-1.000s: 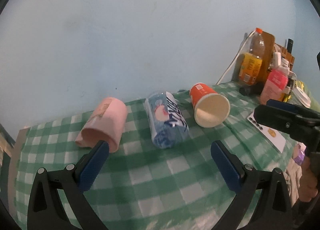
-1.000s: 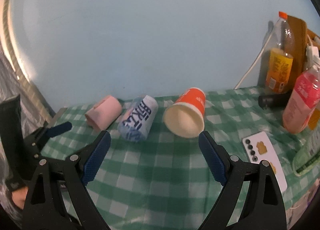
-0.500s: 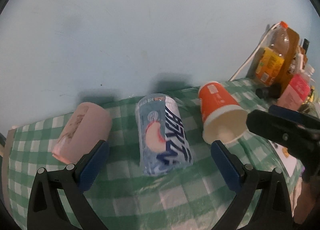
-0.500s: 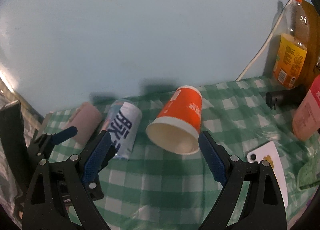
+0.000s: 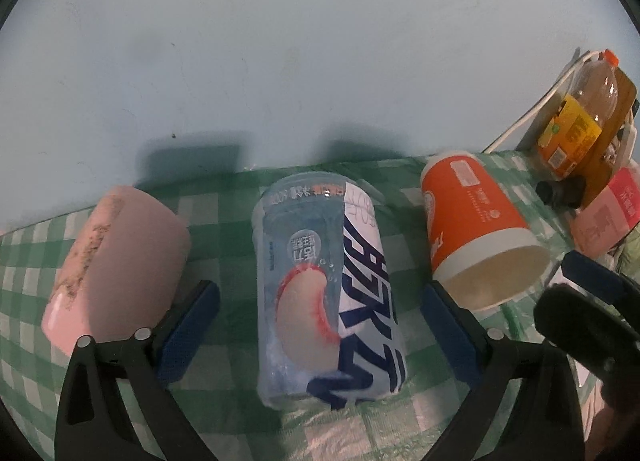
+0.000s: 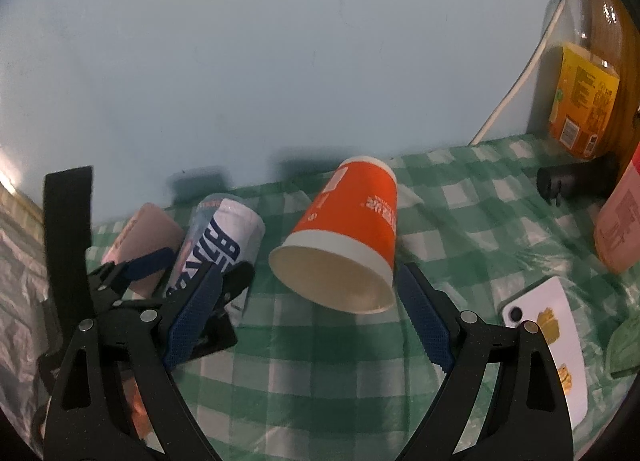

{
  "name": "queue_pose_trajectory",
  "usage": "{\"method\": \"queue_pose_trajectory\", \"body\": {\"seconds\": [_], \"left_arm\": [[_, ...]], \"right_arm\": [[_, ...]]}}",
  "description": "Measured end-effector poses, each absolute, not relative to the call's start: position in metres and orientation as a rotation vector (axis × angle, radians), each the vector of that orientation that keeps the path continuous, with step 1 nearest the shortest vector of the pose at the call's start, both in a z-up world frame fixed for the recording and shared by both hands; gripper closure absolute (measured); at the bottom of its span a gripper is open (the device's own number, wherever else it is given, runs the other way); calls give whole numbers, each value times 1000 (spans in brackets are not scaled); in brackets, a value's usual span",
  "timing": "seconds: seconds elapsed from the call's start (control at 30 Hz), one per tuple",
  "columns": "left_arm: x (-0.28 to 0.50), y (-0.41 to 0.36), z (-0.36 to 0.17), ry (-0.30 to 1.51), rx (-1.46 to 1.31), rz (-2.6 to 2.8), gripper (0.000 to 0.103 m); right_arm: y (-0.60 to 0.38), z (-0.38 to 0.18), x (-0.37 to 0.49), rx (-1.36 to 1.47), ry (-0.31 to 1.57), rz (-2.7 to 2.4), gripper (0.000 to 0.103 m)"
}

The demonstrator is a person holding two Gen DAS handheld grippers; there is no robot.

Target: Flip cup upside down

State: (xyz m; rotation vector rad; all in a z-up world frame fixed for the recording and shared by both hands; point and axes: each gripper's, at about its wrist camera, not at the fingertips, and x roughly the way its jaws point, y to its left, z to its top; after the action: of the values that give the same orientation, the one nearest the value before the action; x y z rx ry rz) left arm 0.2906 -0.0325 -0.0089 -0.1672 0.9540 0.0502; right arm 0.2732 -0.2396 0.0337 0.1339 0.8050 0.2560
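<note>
So far nothing is flipped: my left gripper (image 5: 320, 313) straddles, jaws apart, the clear plastic cup with blue lettering (image 5: 330, 297) lying on the green checked tablecloth (image 6: 320, 373), and my right gripper (image 6: 308, 313), likewise apart, flanks the orange paper cup (image 6: 344, 237) beside it.

On the green-checked tabletop (image 6: 320, 373), an orange-capped juice bottle (image 6: 588, 73) stands at the far right by the pale blue wall (image 6: 280, 41), a white cable (image 6: 516, 89) beside it, with a pink bottle (image 6: 620, 217), a black cylinder (image 6: 572, 179) and a white phone (image 6: 548, 325) nearby.
</note>
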Motion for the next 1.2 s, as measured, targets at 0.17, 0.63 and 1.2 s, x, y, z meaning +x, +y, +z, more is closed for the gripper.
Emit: {"method": "queue_pose_trajectory", "body": {"seconds": [0.17,0.63,1.2], "left_arm": [[295,-27,-19,998,-173,41,32],[235,-34,9,872,-43,-40,35],[125,-39,-2,858,-19,-237,35]], "right_arm": [[-240,31,270,142,806,260,14],[-237,40,223,155,726,323,14],[-233,10,124,152,715,496,14]]}}
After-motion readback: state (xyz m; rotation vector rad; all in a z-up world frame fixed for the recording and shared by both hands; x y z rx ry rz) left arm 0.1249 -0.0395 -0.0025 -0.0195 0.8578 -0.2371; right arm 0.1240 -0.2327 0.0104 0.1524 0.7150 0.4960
